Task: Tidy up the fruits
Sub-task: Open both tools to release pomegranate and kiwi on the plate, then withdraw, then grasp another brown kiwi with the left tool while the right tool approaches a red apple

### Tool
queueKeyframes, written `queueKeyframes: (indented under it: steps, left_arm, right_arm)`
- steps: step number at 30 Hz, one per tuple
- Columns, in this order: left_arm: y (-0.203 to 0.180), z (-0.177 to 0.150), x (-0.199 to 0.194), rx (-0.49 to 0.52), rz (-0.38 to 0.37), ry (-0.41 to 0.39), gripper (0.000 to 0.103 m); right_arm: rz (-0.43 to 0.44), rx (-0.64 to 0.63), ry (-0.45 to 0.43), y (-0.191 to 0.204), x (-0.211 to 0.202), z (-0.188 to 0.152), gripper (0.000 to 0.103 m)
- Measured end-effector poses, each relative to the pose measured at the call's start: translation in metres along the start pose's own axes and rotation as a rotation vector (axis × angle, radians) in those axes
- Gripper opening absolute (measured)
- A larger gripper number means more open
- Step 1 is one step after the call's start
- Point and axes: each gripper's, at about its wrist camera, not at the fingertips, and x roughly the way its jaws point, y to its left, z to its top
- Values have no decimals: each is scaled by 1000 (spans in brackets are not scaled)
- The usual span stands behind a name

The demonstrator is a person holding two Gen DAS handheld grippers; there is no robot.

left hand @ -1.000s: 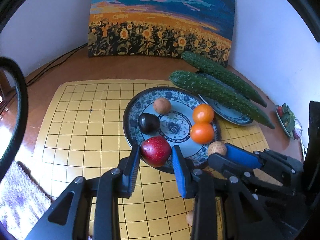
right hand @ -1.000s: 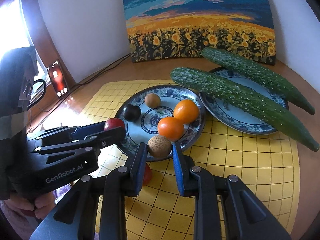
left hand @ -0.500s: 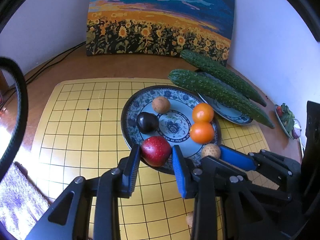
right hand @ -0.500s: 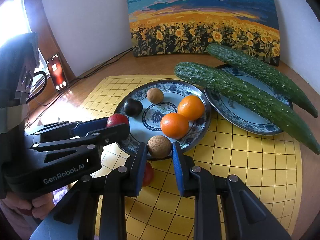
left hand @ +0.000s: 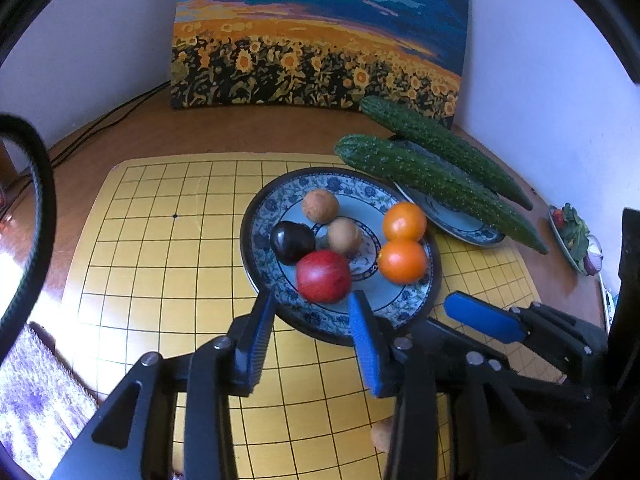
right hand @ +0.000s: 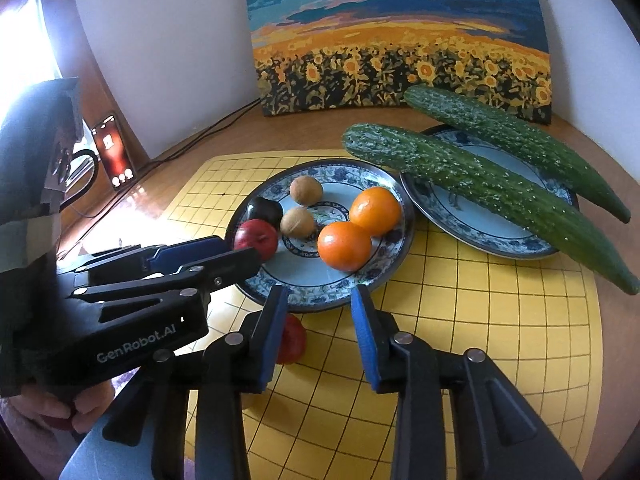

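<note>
— Fingers (left hand: 262, 332) of the left gripper (left hand: 312, 334) are spreading, and the red apple (left hand: 324, 276) lies on the blue-patterned plate (left hand: 262, 240) just past their tips; the pads don't press it.

— And the right gripper (right hand: 320, 328)?

— Its jaws are parting too, with nothing between them but the plate's near rim. From its camera you can see a second red fruit (right hand: 292, 338) on the yellow grid mat (right hand: 500, 340), half hidden behind the left finger. The left camera doesn't show that one.

— What does the left camera add?

— A small brown fruit (left hand: 382, 434) down on the mat beside the right gripper's frame, and a little dish of greens (left hand: 574, 236) at the far right edge of the desk (left hand: 240, 132).

— What's on the plate?

— Two oranges (right hand: 344, 246), touching, two brown round fruits (right hand: 306, 190), a dark plum (right hand: 264, 210) and the apple. Behind it, a second plate (right hand: 480, 224) carries two long cucumbers (right hand: 480, 184) lying slantwise, the nearer one overhanging the fruit plate's rim.

— Behind all that?

— A sunflower painting (right hand: 400, 36) leaning against the wall.
</note>
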Motion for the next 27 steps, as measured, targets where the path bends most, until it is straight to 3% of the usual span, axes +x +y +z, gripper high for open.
queueKeyframes:
  steps: [27]
  left_arm:
    - [-9, -20, -32, 4, -31, -13, 45]
  right_arm:
    - [-20, 32, -33, -7, -30, -16, 35]
